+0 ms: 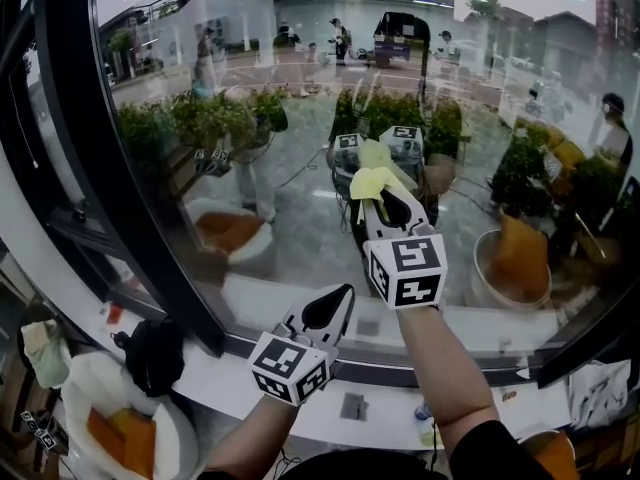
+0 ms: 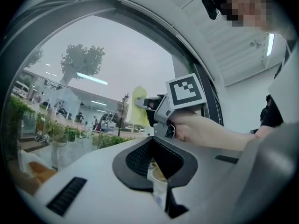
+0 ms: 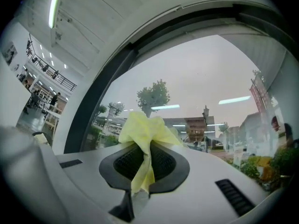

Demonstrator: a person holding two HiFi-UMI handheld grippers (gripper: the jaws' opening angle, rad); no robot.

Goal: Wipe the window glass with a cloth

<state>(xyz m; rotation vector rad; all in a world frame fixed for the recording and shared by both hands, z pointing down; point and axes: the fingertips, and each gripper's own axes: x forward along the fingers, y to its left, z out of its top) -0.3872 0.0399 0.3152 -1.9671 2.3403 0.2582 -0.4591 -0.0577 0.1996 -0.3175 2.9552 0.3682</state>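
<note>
The yellow cloth (image 1: 372,176) is bunched up in the right gripper (image 1: 378,196), whose tongs are clamped down on the middle of the wad, with a tail hanging out the near side. It's up against the window glass (image 1: 300,98), roughly mid-pane. In the head view the cloth runs straight into its own reflection, so it looks like it's touching, or as good as. The person's right arm is stretched out to hold it there.

The left gripper (image 1: 338,298) sits lower and closer in, just above the white sill (image 1: 230,373). Its tongs are pressed together, or very nearly, with nothing between them. It's basically along for the ride.

What could go wrong, in this poster's opinion:
- The grip is on a small bunch, not a folded pad. Drag it hard across the glass and friction could tug the cloth out of the jaws.
- If the wad flops to one side, the bare jaw tips could meet the glass and scrape or squeak along it.
- The contact patch is small, so it'd be easy to leave unwiped stripes, especially out toward the black frame (image 1: 100,168).
- There's stuff along the sill, so a low sweep could knock something over.
</note>
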